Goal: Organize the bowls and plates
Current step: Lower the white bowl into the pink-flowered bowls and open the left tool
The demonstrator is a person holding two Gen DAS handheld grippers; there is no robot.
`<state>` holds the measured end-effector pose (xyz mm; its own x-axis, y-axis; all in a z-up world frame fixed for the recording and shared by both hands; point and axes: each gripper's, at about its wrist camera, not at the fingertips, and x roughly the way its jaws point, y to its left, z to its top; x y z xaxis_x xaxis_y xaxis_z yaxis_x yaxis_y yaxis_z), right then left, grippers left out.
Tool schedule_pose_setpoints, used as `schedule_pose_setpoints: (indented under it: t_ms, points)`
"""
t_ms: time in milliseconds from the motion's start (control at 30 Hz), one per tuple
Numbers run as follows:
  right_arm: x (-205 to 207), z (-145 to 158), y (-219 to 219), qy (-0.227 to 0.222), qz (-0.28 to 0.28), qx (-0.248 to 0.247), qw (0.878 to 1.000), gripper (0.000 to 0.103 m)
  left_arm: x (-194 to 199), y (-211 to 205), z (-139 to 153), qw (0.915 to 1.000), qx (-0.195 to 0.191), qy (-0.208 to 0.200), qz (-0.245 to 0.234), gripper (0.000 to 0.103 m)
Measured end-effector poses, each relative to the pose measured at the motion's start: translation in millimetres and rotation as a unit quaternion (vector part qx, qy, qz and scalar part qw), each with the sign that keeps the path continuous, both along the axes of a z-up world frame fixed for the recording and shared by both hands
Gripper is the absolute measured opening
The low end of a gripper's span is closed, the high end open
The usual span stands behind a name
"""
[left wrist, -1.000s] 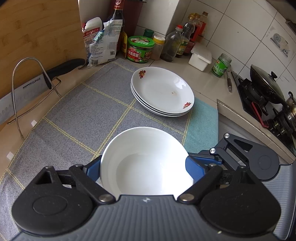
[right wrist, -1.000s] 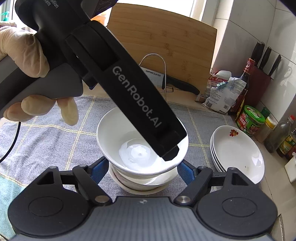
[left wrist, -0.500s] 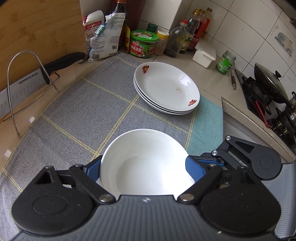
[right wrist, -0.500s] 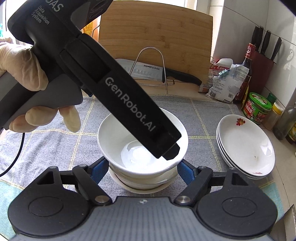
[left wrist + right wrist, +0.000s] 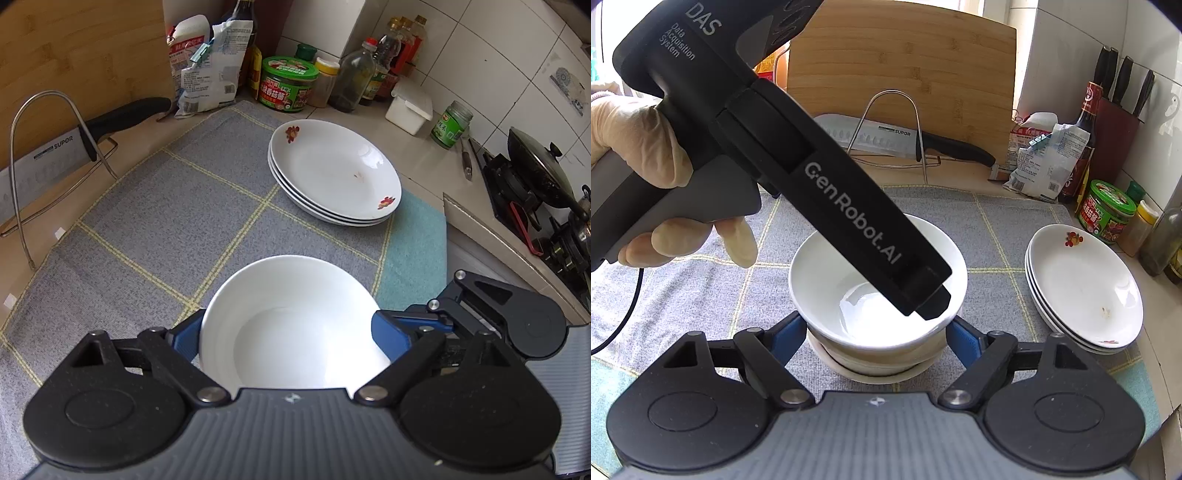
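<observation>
while both sets of jaws are opening, a white bowl sits between the blue pads of each; in the earlier frames the pads lay closer against its sides. left gripper: pads now flank the bowl's rim, and contact looks lost, though the rim hides the pad faces. right gripper: pads stand just clear of the lower bowls, spread. since a second ago the plate stack appears further up the left view; the bowl has not shifted on the grey checked cloth. count: three flowered plates stacked at the cloth's corner; bowls nested, apparently three, the top one under the left gripper's body. one gloved hand grips that handle. one cleaver in one wire rack, one cutting board behind
</observation>
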<state>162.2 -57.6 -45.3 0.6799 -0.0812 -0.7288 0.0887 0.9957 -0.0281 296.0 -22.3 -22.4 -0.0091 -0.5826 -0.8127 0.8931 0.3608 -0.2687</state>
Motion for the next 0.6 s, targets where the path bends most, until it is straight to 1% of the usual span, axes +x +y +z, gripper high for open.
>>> schedule_pose_setpoints:
  t_ms: [67,100,133,233,433,600]
  points:
    - [-1,-1,1,-0.002,-0.002,-0.008,1.0,0.094,1,1,1,0.9999,-0.005,-0.01,0.003,0.093]
    - [-3,0,2,-0.009,-0.002,-0.013,1.0,0.103,2,3,1,0.9999,-0.01,-0.013,0.004,0.094]
    - [-6,2,3,-0.017,0.001,-0.017,1.0,0.103,3,5,2,0.9998,-0.016,-0.014,0.005,0.095]
    - [-8,4,4,-0.021,0.008,-0.02,1.0,0.103,4,15,8,0.9991,-0.036,-0.022,0.007,0.097]
    - [-13,1,2,-0.017,0.014,-0.021,1.0,0.103,-6,40,17,0.9952,-0.069,-0.067,0.02,0.099]
    - [-20,-4,-2,-0.015,0.03,-0.03,0.999,0.103,-19,66,21,0.9903,-0.097,-0.083,0.055,0.1]
